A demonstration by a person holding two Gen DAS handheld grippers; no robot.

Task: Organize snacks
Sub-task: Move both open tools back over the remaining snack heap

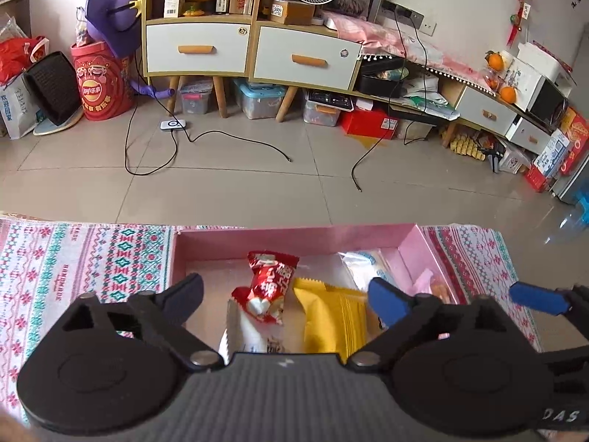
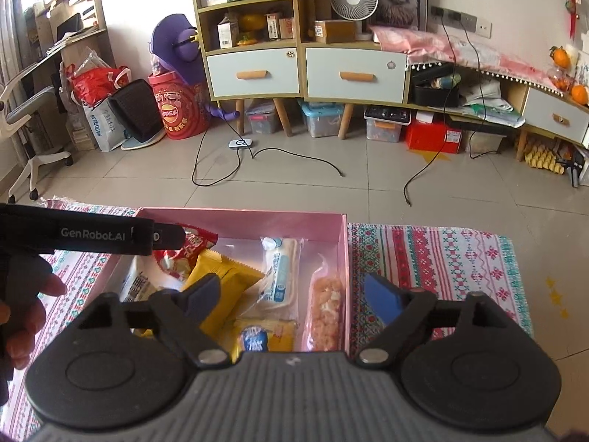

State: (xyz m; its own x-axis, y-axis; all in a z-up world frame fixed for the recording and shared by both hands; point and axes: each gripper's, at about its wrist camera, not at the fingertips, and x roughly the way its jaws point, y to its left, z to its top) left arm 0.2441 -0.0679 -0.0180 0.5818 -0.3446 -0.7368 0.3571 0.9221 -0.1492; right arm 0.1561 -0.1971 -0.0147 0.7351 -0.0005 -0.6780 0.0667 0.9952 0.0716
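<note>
Now, through my left wrist, my left gripper [image 1: 285, 293] with jaws spread and empty over the pink box [image 1: 294, 237], red snack [image 1: 270, 287] at twelve o'clock, yellow packet [image 1: 331, 316] at one, through my right wrist, my right gripper [image 2: 294, 298] with jaws spread and empty, white packet [image 2: 281, 276] at twelve, orange snack bag [image 2: 325, 309] at one, box on the patterned cloth [image 2: 441, 258].

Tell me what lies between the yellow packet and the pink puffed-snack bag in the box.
A clear-wrapped white pastry lies between yellow packet and puffed-snack bag, shown in right wrist view.
</note>
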